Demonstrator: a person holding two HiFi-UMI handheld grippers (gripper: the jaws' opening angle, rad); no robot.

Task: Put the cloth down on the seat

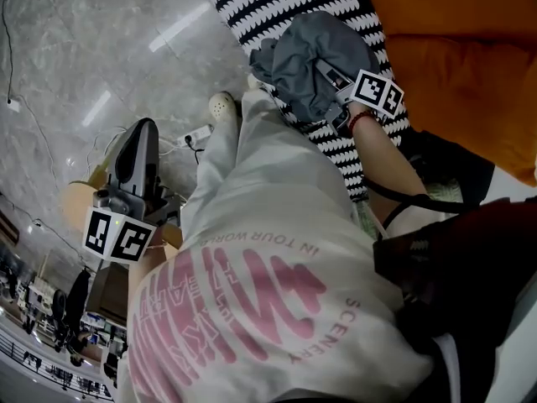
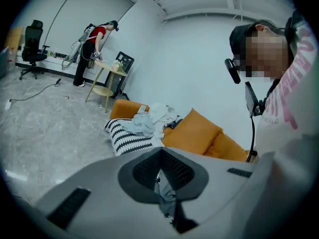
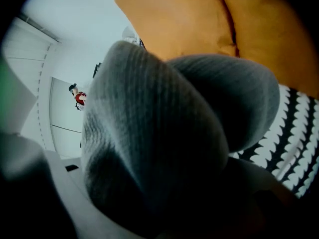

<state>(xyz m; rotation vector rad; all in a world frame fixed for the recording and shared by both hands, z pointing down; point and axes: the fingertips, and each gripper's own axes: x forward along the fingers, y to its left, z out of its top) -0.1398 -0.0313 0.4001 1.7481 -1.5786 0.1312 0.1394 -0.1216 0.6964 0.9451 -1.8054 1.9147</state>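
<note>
A bunched grey cloth [image 1: 304,57] hangs just over the black-and-white striped seat cover [image 1: 277,7] of an orange sofa. My right gripper [image 1: 329,79] is shut on the grey cloth, its tips buried in the folds. In the right gripper view the grey cloth [image 3: 164,133] fills the frame, with one pale finger [image 3: 57,193] at the lower left and the striped cover [image 3: 291,138] behind. My left gripper [image 1: 143,133] is shut and empty, held out over the floor at the left. Its pads meet in the left gripper view [image 2: 160,169], facing the sofa.
Orange cushions [image 1: 453,65] stand behind the seat. A heap of pale clothes [image 2: 149,119] lies on the striped cover [image 2: 124,136]. A power strip [image 1: 198,134] with cables lies on the marble floor by my shoe [image 1: 222,106]. Another person [image 2: 92,46] stands at a small wooden table [image 2: 105,77].
</note>
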